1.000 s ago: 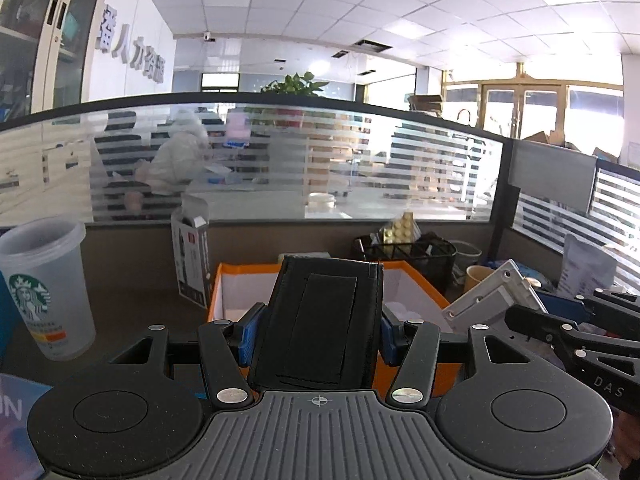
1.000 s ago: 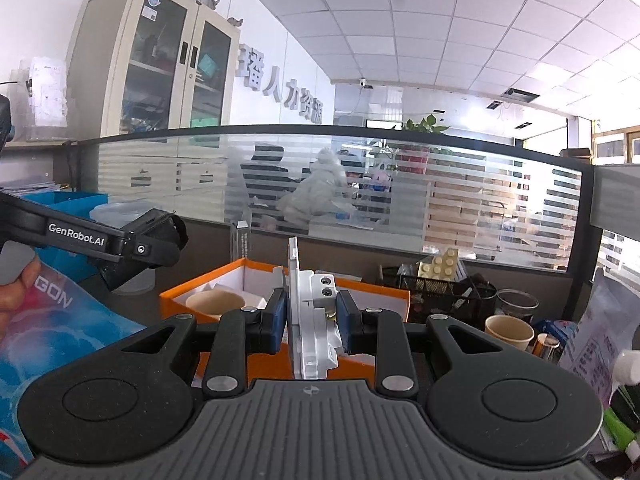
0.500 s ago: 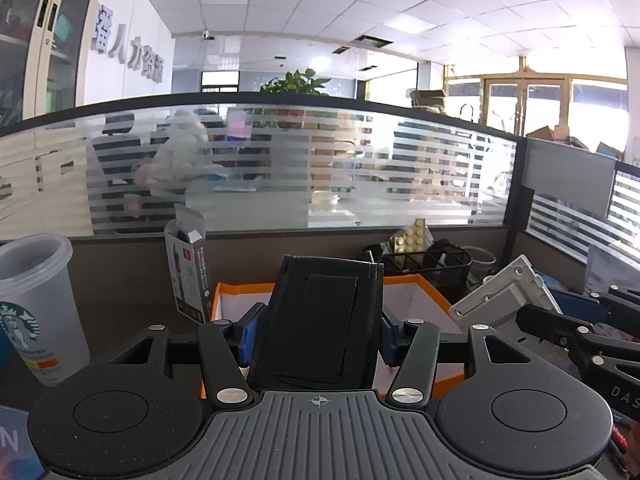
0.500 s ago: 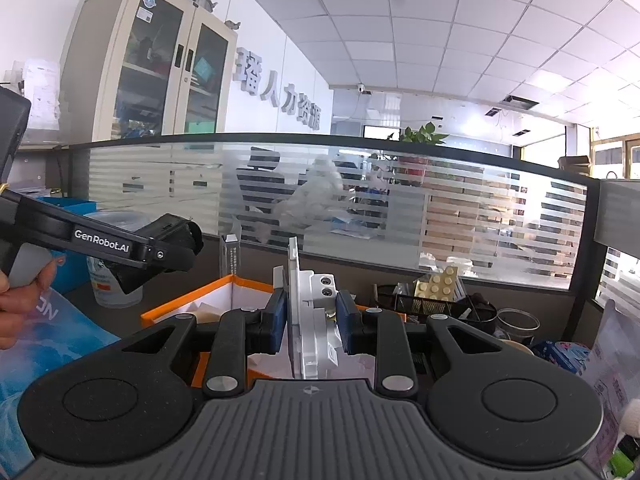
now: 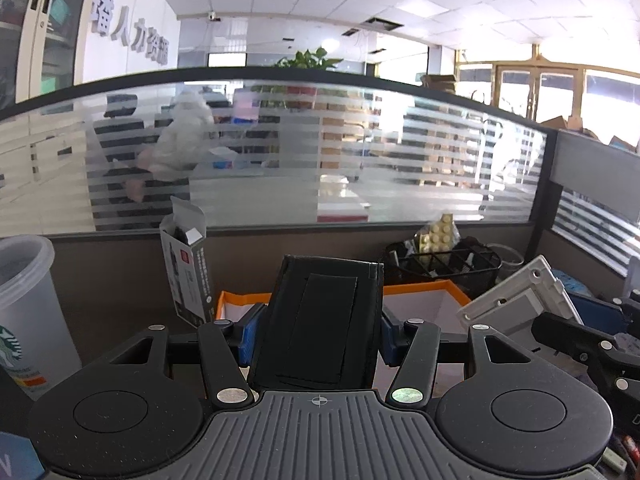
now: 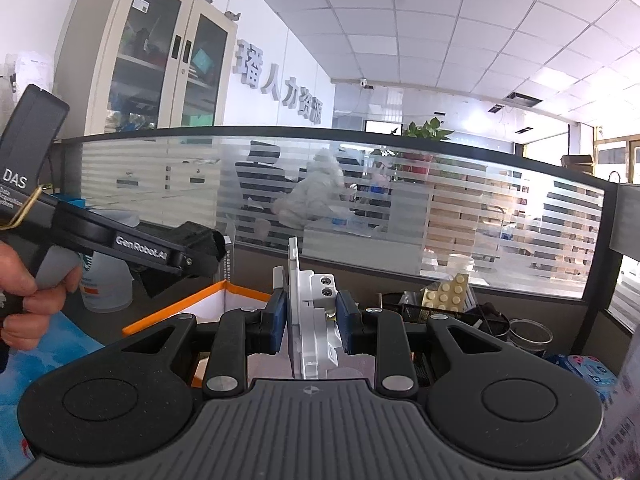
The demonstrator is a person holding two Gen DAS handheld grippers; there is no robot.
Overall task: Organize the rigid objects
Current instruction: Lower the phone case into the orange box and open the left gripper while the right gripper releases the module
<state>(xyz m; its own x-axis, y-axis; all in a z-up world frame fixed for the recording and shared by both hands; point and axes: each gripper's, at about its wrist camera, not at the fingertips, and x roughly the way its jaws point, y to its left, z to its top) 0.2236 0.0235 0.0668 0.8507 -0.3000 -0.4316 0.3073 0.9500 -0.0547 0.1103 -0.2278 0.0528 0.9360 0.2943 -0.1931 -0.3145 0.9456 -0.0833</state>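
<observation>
My left gripper (image 5: 318,332) is shut on a flat black rectangular case (image 5: 320,320), held upright in the air above an orange-rimmed white box (image 5: 420,292). My right gripper (image 6: 311,320) is shut on a white wall socket plate (image 6: 310,320), held on edge above the same box (image 6: 216,304). The socket plate also shows at the right of the left wrist view (image 5: 520,300). The left gripper and the hand holding it show at the left of the right wrist view (image 6: 160,256).
A Starbucks plastic cup (image 5: 24,320) stands at the left. An open grey carton (image 5: 188,276) stands behind the box. A black mesh basket (image 5: 444,264) holds a yellow brick. A frosted glass partition (image 5: 320,160) closes the desk's back edge.
Both grippers have risen with their objects still held. The orange box sits lower in both views and less of its inside shows.
</observation>
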